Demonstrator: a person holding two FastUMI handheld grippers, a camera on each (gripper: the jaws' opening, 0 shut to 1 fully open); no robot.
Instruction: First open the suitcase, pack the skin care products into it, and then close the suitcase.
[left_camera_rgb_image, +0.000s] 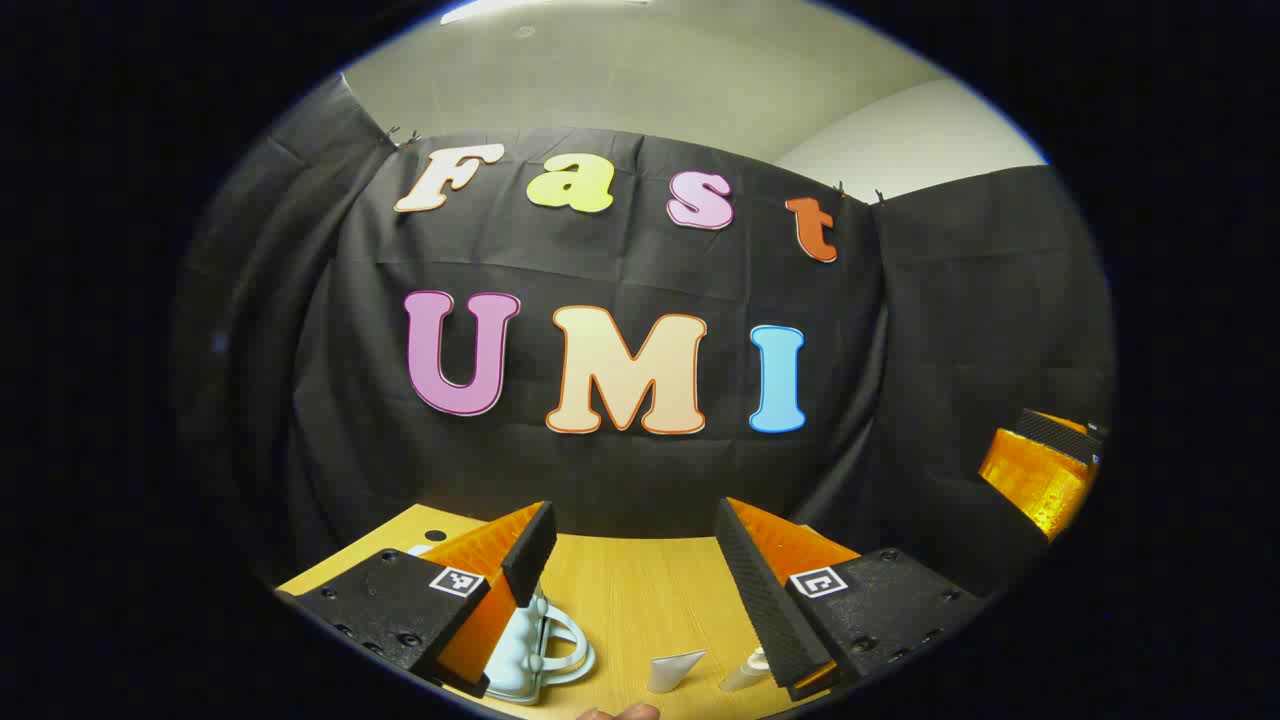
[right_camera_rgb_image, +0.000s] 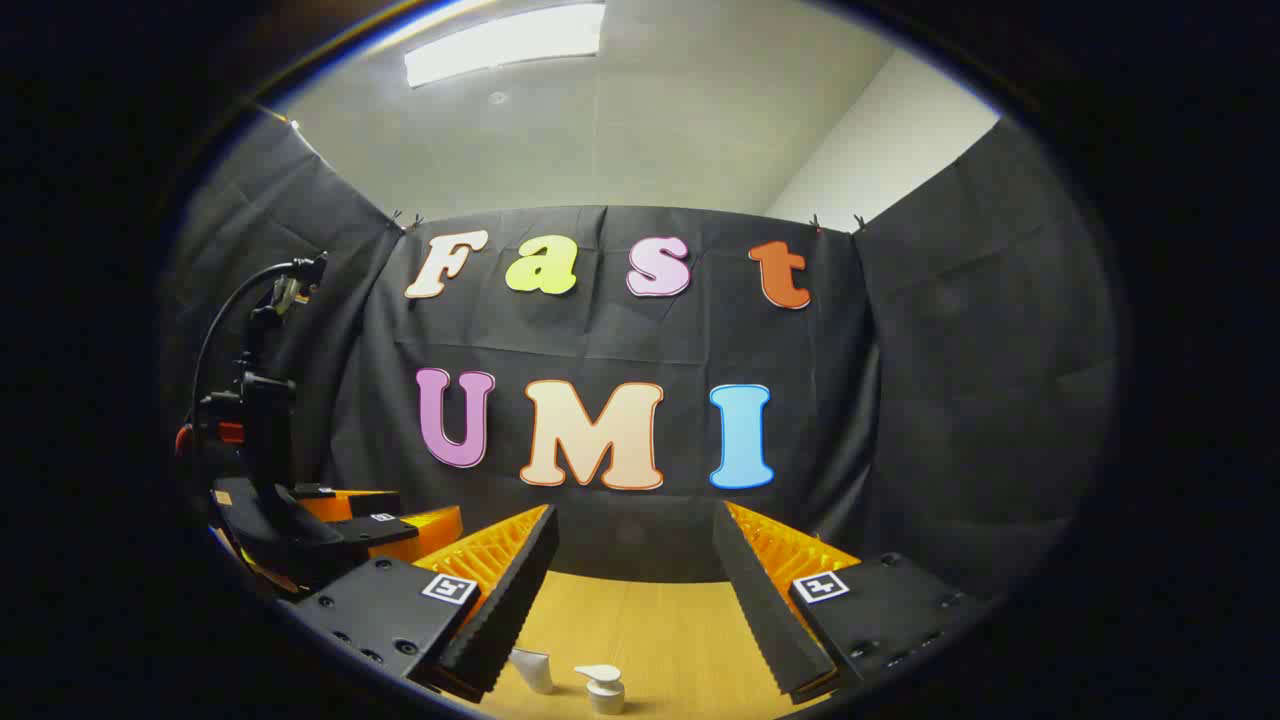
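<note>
In the left gripper view my left gripper is open above a wooden table, nothing between its fingers. A pale blue suitcase with an arched handle lies low left, partly hidden behind the left finger. Two white skin care items, a tube and a smaller piece, rest near the right finger. The right gripper shows at the far right edge. In the right gripper view my right gripper is open over the table, with a white tube and a white pump bottle below it.
The other gripper's body with its black mount and cable stands at the left of the right gripper view. Black cloth walls close the booth behind and on both sides. A fingertip shows at the bottom edge of the left gripper view.
</note>
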